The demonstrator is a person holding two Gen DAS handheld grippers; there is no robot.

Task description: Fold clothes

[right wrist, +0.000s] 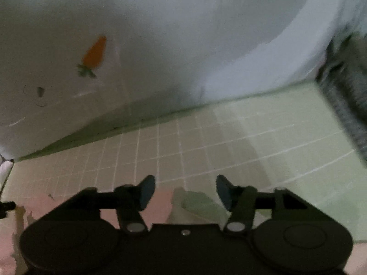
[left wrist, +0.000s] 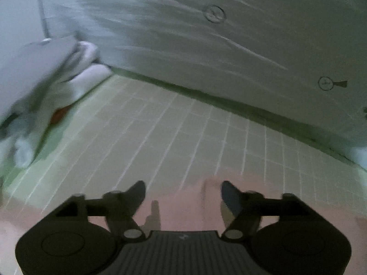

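Ideally, with both the left gripper [left wrist: 183, 194] and right gripper [right wrist: 185, 190] wide and empty, each needed to pinch the garment's [right wrist: 160, 45] near hem evenly above the mat [left wrist: 183, 137].

A pale green gridded mat [left wrist: 174, 123] covered the bench; a dark knitted item [right wrist: 348, 96] lay at its right edge.

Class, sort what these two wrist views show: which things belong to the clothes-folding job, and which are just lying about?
Belongs to the job:
- white garment with carrot print
- left gripper, open, nothing between its fingers
- right gripper, open, nothing between its fingers

Just lying about:
- green gridded mat
- bundled white cloth
- dark textured item, too blurred to identify
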